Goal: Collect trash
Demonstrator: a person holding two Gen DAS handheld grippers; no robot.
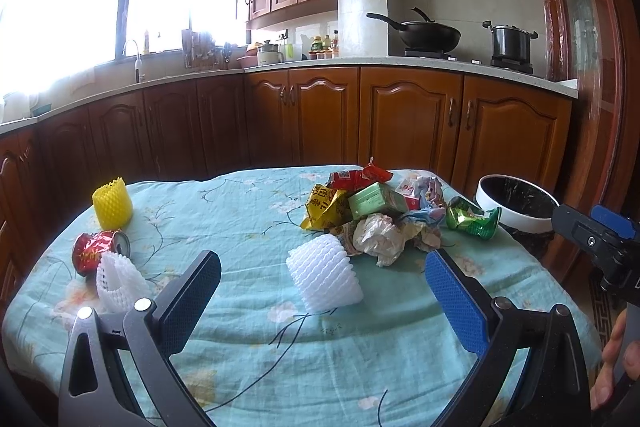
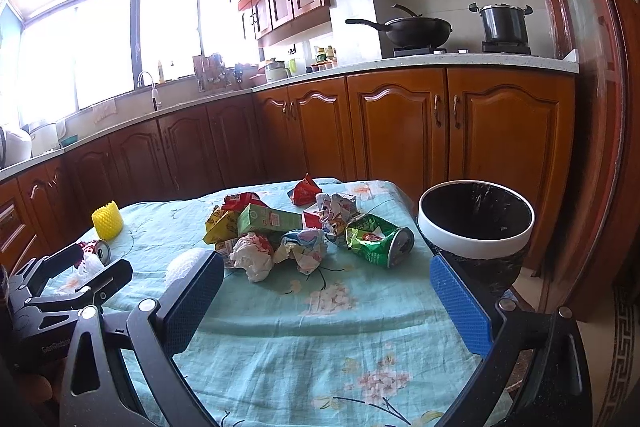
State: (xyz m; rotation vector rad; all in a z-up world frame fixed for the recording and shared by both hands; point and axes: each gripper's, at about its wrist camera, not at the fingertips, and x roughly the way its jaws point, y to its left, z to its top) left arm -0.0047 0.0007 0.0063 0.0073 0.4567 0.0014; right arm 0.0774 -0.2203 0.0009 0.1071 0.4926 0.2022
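Note:
A pile of trash lies on the table: a green carton (image 1: 378, 200) (image 2: 269, 218), a yellow wrapper (image 1: 325, 207), crumpled paper (image 1: 378, 238) (image 2: 253, 254) and a crushed green can (image 1: 474, 217) (image 2: 378, 240). A white foam net (image 1: 325, 271) lies near my open left gripper (image 1: 322, 301), just ahead of its fingers. A red can (image 1: 98, 246), a second white net (image 1: 116, 283) and a yellow net (image 1: 113, 203) sit at the left. My right gripper (image 2: 326, 301) is open and empty above the cloth, short of the pile. The white-rimmed bin (image 2: 476, 227) stands at the table's right edge.
The table wears a light blue floral cloth (image 2: 320, 339). Wooden kitchen cabinets (image 1: 400, 123) and a counter run behind it. The right gripper's body (image 1: 600, 239) shows at the right of the left wrist view; the left gripper (image 2: 68, 283) shows at the left of the right wrist view.

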